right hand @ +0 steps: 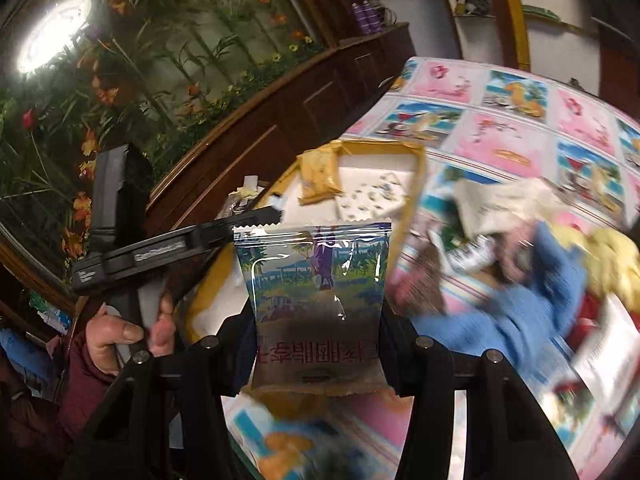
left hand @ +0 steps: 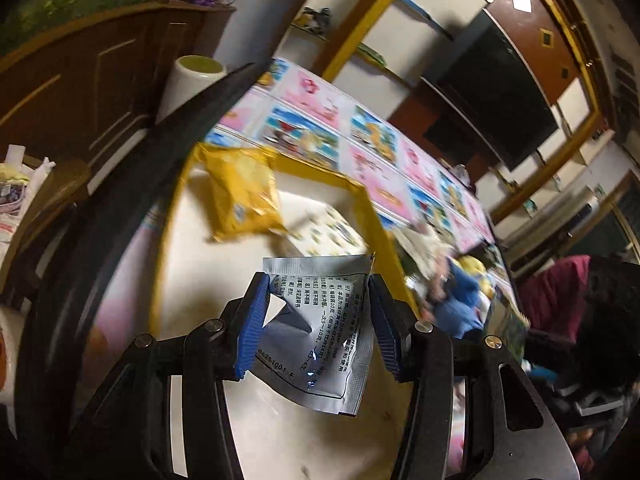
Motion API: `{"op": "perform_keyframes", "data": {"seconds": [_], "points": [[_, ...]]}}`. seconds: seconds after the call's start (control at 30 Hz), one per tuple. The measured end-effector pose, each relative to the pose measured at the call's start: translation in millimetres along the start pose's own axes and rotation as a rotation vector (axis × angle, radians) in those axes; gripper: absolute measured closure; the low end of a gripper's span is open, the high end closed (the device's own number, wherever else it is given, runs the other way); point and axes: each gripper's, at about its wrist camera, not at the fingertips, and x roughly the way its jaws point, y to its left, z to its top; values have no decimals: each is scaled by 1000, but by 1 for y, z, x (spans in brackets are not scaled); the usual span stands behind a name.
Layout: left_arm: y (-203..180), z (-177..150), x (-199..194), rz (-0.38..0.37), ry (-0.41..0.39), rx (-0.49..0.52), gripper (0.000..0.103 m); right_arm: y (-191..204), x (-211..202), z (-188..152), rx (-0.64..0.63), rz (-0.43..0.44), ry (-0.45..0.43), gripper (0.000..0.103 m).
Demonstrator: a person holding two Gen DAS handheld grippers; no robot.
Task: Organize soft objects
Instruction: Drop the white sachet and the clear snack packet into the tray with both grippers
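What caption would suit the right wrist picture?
Right gripper holding a snack packet above a yellow-rimmed tray.

Both wrist views look steeply down along their own tool, close over the desk [left hand: 312,104]. Each catches the yellow-rimmed white box [left hand: 368,216] ahead; the right view also sees the left tool [right hand: 276,216] beside it.

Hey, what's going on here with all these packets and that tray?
A person is sorting soft packets. The left hand-held gripper grips a silver sachet over a yellow-rimmed tray; the right hand-held gripper grips a picture-printed pouch. A yellow packet already lies in the tray. More soft items remain piled on the patterned tablecloth.
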Motion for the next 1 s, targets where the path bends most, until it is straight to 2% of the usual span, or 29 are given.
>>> {"op": "perform_keyframes", "data": {"seconds": [0.1,0.2,0.23,0.3,0.33,0.37,0.43,0.47,0.57,0.7,0.87,0.93,1.0], "points": [[15,7,7,59,-6,-12,50,11,34,17,-16,-17,42,52],[29,10,10,76,-3,-39,46,17,63,26,-35,-56,72,50],[35,12,12,58,8,-55,42,17,71,28,-24,-72,73,49],[46,13,12,-9,23,-106,41,13,87,31,12,-70,89,45],[50,13,9,-30,20,-123,41,10,95,32,32,-62,104,38],[51,11,5,-46,13,-132,41,8,99,33,51,-55,106,38],[50,9,-7,-29,-9,-117,41,6,99,35,64,-53,84,36],[47,6,-13,0,-23,-101,41,5,96,36,68,-48,76,33],[33,-1,-23,51,-51,-59,41,0,76,35,89,-42,36,33],[1,-12,-20,84,-66,33,41,-17,33,25,112,-93,-38,32],[-25,-25,9,120,-11,114,41,-52,-21,-2,166,-188,-110,32],[-25,-29,19,161,35,116,41,-66,-40,-18,178,-234,-120,32],[-18,-31,19,140,65,86,41,-79,-54,-33,203,-255,-115,32]]}}
